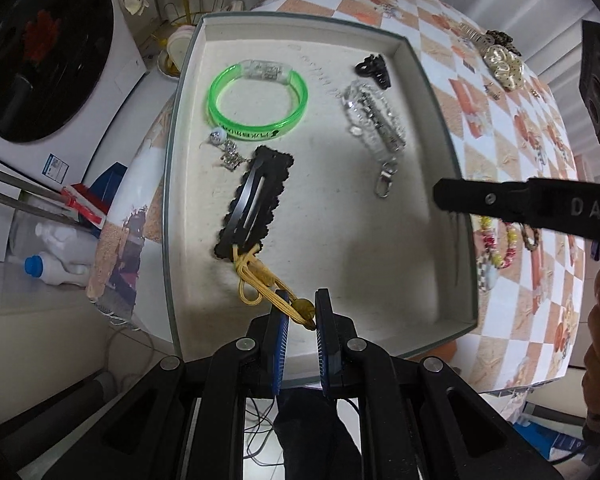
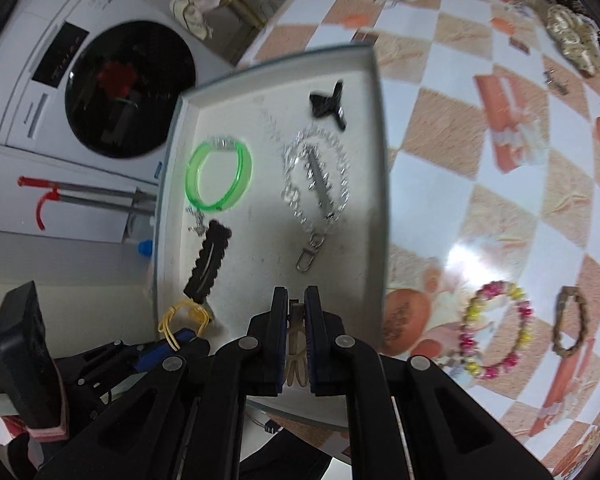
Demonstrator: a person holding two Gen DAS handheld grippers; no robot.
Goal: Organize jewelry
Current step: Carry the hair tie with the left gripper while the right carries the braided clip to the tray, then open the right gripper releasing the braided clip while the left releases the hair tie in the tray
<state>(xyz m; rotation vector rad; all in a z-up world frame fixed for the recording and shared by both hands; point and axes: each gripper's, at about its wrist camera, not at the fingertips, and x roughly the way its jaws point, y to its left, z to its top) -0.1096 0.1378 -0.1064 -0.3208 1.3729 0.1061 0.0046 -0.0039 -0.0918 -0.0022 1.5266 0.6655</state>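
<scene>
Left wrist view: left gripper (image 1: 302,312) nearly closed, pinching a yellow cord with a brass disc (image 1: 278,294) over the shallow grey tray (image 1: 444,136), beside a black hair clip (image 1: 256,204). Right wrist view, blurred: right gripper (image 2: 297,308) clamps a pale clip (image 2: 296,354), perhaps plastic; beaded bracelet (image 2: 496,330) lies on the checked tablecloth (image 2: 460,128)

Both wrist cameras look steeply down from close above; each takes in the same grey tray (image 1: 440,92) on the checkered tabletop (image 2: 480,152).
</scene>
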